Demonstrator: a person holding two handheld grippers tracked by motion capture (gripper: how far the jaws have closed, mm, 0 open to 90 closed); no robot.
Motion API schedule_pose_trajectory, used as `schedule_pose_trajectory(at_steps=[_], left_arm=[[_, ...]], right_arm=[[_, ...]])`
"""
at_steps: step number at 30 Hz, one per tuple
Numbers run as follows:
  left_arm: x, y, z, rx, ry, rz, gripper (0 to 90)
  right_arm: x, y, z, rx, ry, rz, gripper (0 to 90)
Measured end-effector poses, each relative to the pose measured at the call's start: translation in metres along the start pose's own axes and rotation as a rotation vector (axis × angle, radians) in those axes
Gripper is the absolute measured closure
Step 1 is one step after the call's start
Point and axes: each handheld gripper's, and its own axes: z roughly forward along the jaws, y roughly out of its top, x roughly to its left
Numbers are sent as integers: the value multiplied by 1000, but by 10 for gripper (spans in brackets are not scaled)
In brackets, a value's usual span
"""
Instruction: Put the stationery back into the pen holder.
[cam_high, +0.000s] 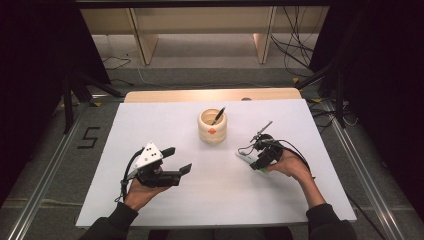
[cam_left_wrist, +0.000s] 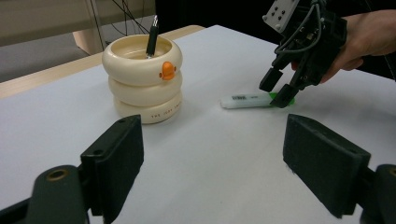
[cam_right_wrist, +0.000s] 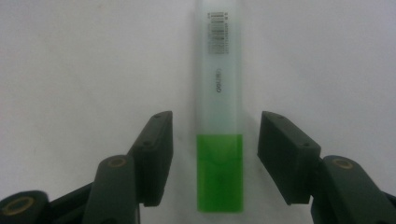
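The near end of the green-capped highlighter (cam_right_wrist: 219, 116) is cut off at the bottom edge of the right gripper view, and its printed label is too blurred to be read. In the high view most of the highlighter (cam_high: 246, 159) is hidden under the right gripper (cam_high: 261, 161); only its pale end is seen. The lower part of the black pen (cam_left_wrist: 152, 38) is concealed inside the cream ring-stacked pen holder (cam_left_wrist: 144, 79), whose small lettering near the base cannot be made out.

The right gripper (cam_right_wrist: 215, 158) is held low over the highlighter, its jaws partly open on either side of the green cap, with gaps visible on both sides; nothing is gripped. The left gripper (cam_high: 177, 161) is held wide open and empty above the near left part of the table.

The highlighter lies flat toward the right side of the white tabletop (cam_high: 150, 125), well apart from the holder, which stands near the middle of the far edge. A grey floor, cables and pale wooden furniture are seen beyond the table, with dark surroundings at both sides.
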Motion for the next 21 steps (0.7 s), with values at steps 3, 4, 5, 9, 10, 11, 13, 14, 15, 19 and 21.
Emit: schedule_pose_trajectory(at_steps=[3, 4, 5, 9, 10, 11, 13, 14, 15, 19, 21], left_arm=[[0, 0, 0, -1, 0, 0, 198], [0, 0, 0, -1, 0, 0, 198], [0, 0, 0, 0, 0, 1, 198], [0, 0, 0, 1, -1, 0, 198], [0, 0, 0, 2, -1, 2, 198], [0, 0, 0, 4, -1, 5, 198], [0, 0, 0, 4, -2, 1, 198], [0, 0, 0, 4, -2, 0, 198], [0, 0, 0, 5, -2, 3, 198], [0, 0, 0, 3, -4, -2, 198], [1, 0, 0, 2, -7, -10, 198]], right_arm=[[0, 0, 1, 3, 3, -2, 483], [0, 1, 1, 10, 1, -3, 490], [0, 1, 2, 15, -3, -11, 497], [1, 3, 3, 28, -9, -19, 533], [1, 3, 4, 35, -14, -19, 542], [1, 4, 5, 40, -17, -20, 554], [1, 4, 6, 48, -18, -18, 574], [1, 4, 7, 50, -20, -19, 585], [0, 4, 7, 53, -24, -22, 597], [1, 4, 8, 57, -30, -40, 647], [3, 5, 8, 63, -36, -46, 658]])
